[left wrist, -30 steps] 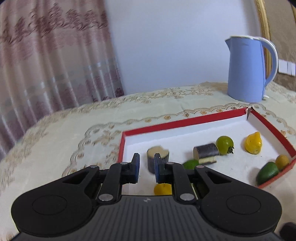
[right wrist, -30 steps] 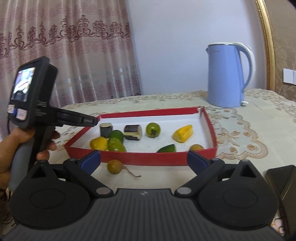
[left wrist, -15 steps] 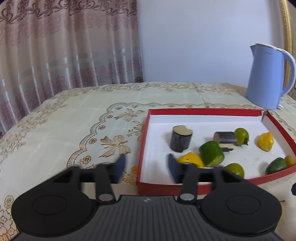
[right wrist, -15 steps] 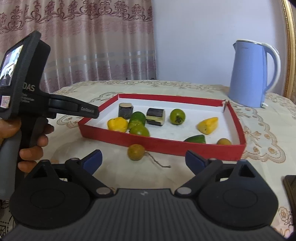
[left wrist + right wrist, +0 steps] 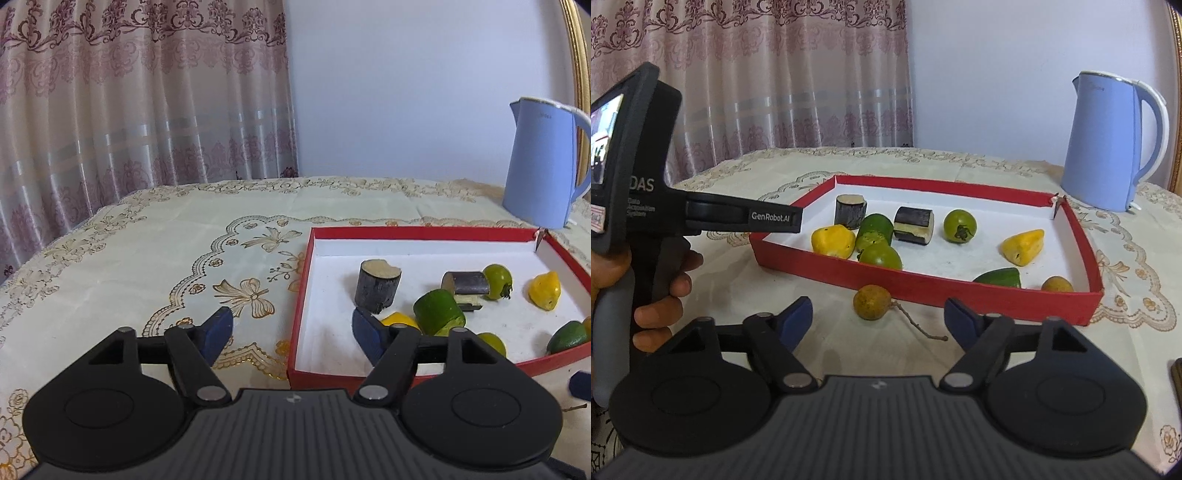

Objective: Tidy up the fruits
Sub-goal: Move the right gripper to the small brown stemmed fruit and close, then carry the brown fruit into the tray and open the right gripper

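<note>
- On the tablecloth just near of the red tray (image 5: 923,286) lies a brown longan (image 5: 872,302), its stem trailing right.
- Your right gripper (image 5: 878,317) has just been closing; its jaws stand apart either side of the longan, not touching it.
- Your left gripper (image 5: 291,330) has just been opening and holds nothing, straddling the tray's left wall.
- Inside the tray sit a green tomato (image 5: 959,226), yellow pieces (image 5: 833,242) and a dark cylinder (image 5: 850,211).
- A blue kettle (image 5: 1108,144) stands far right.

Two low wrist views along the tongs, both near and sharing the red tray (image 5: 424,233) and kettle (image 5: 1102,147).
</note>
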The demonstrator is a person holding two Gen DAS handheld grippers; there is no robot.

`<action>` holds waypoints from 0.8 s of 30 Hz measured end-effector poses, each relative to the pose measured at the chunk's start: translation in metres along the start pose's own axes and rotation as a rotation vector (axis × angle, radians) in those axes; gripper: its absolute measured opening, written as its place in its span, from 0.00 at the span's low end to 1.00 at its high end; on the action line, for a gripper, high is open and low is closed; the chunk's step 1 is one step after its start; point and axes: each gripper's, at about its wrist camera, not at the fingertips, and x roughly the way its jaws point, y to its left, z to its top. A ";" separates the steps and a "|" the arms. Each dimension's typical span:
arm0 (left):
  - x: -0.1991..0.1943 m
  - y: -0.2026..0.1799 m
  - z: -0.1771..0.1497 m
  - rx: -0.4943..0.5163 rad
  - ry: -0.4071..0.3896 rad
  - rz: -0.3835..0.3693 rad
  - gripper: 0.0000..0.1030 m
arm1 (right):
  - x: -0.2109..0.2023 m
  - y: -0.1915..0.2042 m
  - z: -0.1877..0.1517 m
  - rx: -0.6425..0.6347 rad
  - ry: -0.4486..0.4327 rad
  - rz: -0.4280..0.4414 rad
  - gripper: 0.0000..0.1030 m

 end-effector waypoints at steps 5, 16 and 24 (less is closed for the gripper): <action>0.000 0.008 -0.001 -0.018 -0.044 0.036 0.89 | 0.009 0.000 0.004 -0.002 0.019 0.008 0.57; 0.002 0.015 -0.002 -0.034 -0.034 0.024 0.92 | 0.036 0.005 0.011 -0.029 0.081 0.015 0.36; -0.003 0.009 -0.003 0.000 -0.061 0.005 0.92 | 0.046 0.015 0.014 -0.093 0.117 0.012 0.42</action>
